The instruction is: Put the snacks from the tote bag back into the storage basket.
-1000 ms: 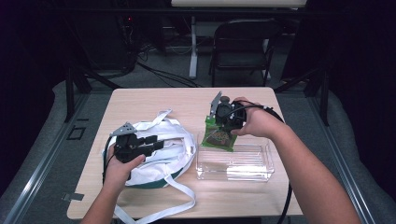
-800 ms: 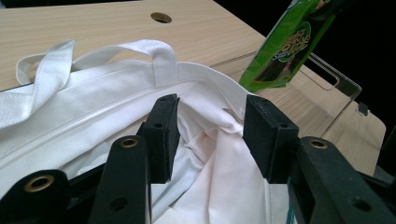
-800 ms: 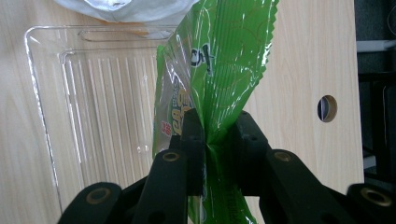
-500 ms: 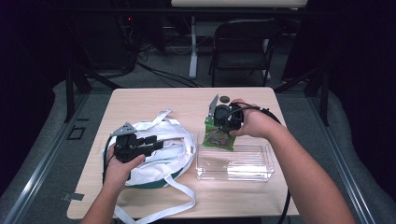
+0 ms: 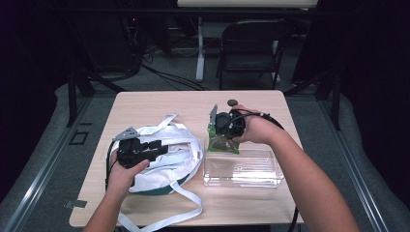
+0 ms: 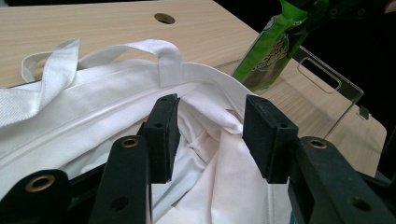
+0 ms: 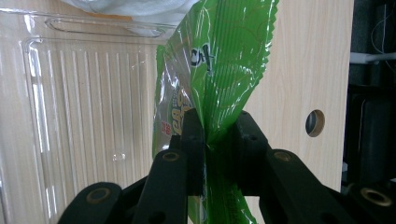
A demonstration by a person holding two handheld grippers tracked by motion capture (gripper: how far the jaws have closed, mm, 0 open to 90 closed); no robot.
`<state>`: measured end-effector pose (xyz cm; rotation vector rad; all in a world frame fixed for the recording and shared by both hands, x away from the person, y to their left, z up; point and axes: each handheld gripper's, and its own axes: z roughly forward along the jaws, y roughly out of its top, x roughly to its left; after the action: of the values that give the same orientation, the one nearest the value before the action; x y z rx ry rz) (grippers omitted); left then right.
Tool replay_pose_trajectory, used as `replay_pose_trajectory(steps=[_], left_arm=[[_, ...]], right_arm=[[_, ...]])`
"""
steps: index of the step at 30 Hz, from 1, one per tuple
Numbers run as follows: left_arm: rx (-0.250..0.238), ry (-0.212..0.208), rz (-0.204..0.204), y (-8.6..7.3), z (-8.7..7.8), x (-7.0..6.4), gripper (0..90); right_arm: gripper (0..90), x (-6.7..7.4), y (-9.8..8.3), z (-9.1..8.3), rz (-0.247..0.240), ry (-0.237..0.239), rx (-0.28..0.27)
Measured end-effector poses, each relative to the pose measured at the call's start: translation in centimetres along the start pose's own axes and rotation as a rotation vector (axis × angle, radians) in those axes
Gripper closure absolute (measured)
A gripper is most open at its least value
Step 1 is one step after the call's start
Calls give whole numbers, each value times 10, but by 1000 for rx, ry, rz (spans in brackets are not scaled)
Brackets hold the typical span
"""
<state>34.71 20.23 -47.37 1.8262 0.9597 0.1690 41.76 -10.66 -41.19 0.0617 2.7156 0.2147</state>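
Clamping green snack packet [image 7: 219, 70]: right claw [image 7: 215, 135] | left claw [image 6: 212, 140] parted over white bag [image 6: 93, 112]

Rig appearance: two hand-held black two-jaw grippers, bare forearms.
Left black two-jaw gripper [image 5: 157, 146]: grey three-cornered plate on top, black cable looped beside the hand [image 5: 122, 172]; its own view shows flat black link arms with brass-ringed pivot holes and blocky rectangular black pads [image 6: 267, 135], small recessed screws in each. Right black two-jaw gripper [image 5: 221, 137]: same black links, brass-ringed holes [image 7: 99, 194], a black cable trailing back along the forearm. No sleeves visible on either forearm.
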Motion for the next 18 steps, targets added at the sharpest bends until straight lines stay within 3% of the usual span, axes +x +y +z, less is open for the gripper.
replay_pose_trajectory(steps=[8, 18], left_arm=[[3, 2, -5, 0, 1, 1, 556], [2, 4, -6, -1, 1, 2, 558]], right_arm=[[768, 2, -2, 16, -8, -3, -9], [768, 3, 1, 22, -36, -21, -1]])
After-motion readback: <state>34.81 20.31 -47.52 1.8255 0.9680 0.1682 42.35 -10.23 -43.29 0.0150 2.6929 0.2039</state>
